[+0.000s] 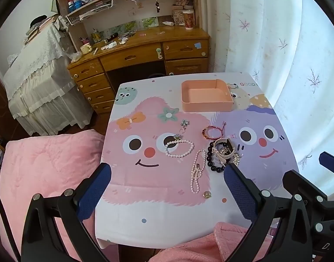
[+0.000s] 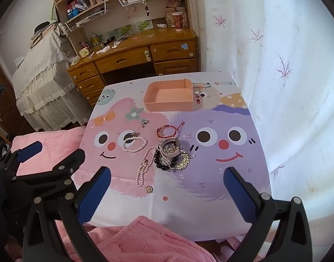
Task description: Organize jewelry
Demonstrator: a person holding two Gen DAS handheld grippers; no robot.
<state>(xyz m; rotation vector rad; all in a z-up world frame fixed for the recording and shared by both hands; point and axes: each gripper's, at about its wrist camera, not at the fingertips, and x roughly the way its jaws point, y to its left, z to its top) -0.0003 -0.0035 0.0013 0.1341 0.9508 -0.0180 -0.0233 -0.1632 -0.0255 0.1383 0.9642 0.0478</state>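
Pearls: your long pearl strand lies lengthwise toward the peach tray; left gripper and right gripper both gape wide, empty.

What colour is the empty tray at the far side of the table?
The tray is plain peach-pink, with no pattern. It shows best in the left wrist view.

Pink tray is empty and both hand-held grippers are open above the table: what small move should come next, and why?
Probably lower the left hand-held gripper onto the long pearl strand. It lies nearest and apart from the tangled pile, so it looks easiest to pick first. The pink tray holds nothing yet, and both grippers are open and empty.
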